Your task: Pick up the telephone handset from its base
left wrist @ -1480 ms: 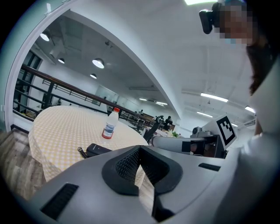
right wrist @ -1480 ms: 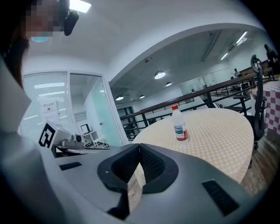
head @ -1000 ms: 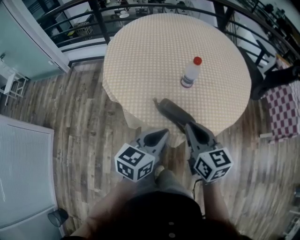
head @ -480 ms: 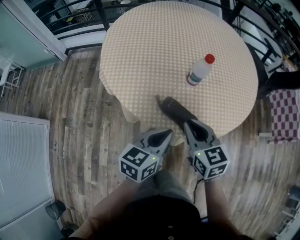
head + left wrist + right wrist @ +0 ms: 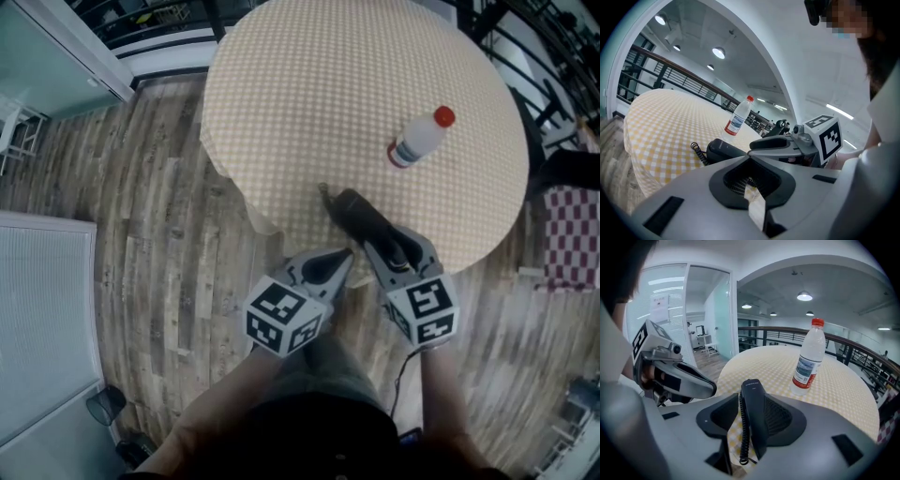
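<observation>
At the near edge of a round table (image 5: 309, 94) in a checked cloth, the telephone handset (image 5: 361, 214) lies flat, its dark body pointing out across the cloth from where I stand. My right gripper (image 5: 398, 253) is set over the handset's near end. Its fingers are wide apart, with the handset standing between them. In the right gripper view it sits close against the right-hand finger, while a strip of checked cloth shows between it and the other. The coiled cord (image 5: 740, 437) runs down that open side of the handset. My left gripper (image 5: 339, 260) hangs just beside the right one, off the table's edge and over the wooden floor (image 5: 169, 234). Its fingers are drawn narrow, with only a slit between them, and they carry nothing. A clear plastic bottle (image 5: 419, 141) with a red cap stands upright on the cloth beyond the handset, apart from it and towards the table's right side.
</observation>
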Motion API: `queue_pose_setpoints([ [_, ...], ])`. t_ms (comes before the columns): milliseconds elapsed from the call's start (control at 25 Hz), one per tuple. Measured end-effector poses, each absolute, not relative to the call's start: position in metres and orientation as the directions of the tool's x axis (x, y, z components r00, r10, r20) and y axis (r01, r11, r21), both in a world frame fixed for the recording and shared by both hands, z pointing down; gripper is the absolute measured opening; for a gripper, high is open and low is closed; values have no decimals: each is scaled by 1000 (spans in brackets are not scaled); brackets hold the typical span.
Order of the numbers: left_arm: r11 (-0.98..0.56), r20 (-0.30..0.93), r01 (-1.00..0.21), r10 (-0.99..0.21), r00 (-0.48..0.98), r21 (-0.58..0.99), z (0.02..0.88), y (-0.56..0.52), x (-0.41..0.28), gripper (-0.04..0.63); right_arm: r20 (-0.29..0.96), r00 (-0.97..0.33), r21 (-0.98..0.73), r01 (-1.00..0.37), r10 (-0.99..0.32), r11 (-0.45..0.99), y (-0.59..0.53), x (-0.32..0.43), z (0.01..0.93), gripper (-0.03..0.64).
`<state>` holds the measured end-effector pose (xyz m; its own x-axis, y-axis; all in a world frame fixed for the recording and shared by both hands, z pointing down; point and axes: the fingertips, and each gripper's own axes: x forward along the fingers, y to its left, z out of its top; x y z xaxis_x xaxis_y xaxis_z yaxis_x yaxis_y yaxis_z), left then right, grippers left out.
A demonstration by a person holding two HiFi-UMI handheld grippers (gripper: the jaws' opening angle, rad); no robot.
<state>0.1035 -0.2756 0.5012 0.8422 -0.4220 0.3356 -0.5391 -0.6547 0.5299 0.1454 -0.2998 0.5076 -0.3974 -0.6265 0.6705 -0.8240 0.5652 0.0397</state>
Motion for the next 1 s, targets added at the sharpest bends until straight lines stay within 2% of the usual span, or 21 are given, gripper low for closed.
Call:
queue_pose_setpoints([
  [200,-655,345,-538,-413,843,531,509,-283,106,6,705,-368,97,-797,-607,596,-308,147,520,195],
  [400,-653,357,-537,-402,843,533,516,-288,109,6,745,-388,71,-763,-543,642,-311,144,530,232],
  [1000,-632,380,-545,-391,838,552,529,-296,112,6,793,-394,61,-708,-466,703,-319,149,549,247],
])
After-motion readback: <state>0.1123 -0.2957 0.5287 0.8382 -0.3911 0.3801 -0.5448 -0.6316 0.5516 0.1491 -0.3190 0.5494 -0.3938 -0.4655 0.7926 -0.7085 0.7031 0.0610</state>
